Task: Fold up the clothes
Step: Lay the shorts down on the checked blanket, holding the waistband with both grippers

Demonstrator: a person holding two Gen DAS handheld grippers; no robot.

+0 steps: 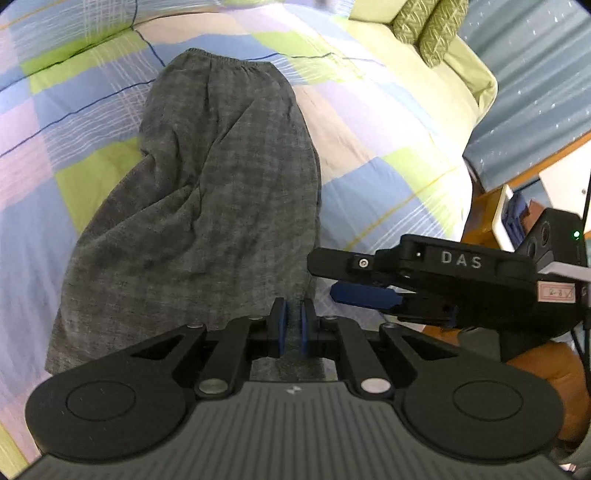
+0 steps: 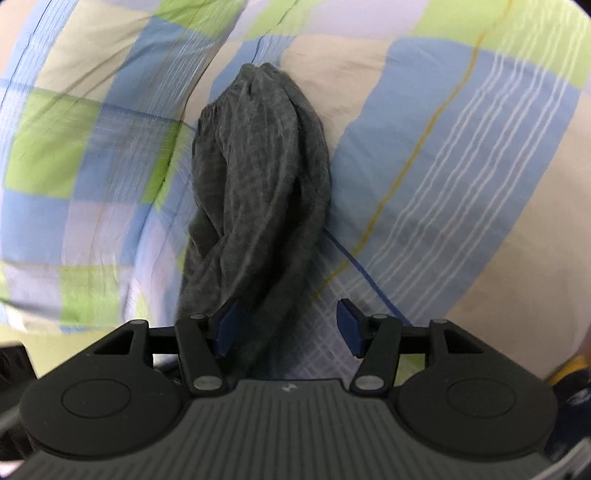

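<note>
Your left wrist view gives you the whole grey garment (image 1: 207,206) spread over the checked bedspread (image 1: 388,177), its elastic waistband at the far end, straight ahead of your left claw (image 1: 294,326). It also takes in a green patterned pillow (image 1: 428,29) far off to the right, a blue curtain (image 1: 535,92) beyond the bed's edge, and your right claw (image 1: 354,280) coming in from the right, just beside the left one. Your right wrist view shows none of that room: only the same garment (image 2: 258,206), gathered here into a twisted, rope-like bundle running away from the claw, and the bedspread (image 2: 461,184) around it.

The garment's near hem lies right at your left claw, with the rest of the cloth stretching away ahead and off to its left. Your left claw is pressed together on a narrow fold of that hem, the grey cloth pinched between its blue pads (image 1: 282,325).

Your right claw (image 2: 288,326) stands about half spread. The bundled cloth passes between its fingers, close against the left blue pad (image 2: 225,328), while the right pad (image 2: 349,326) is clear of it with bedspread showing in the gap. It grips nothing.
</note>
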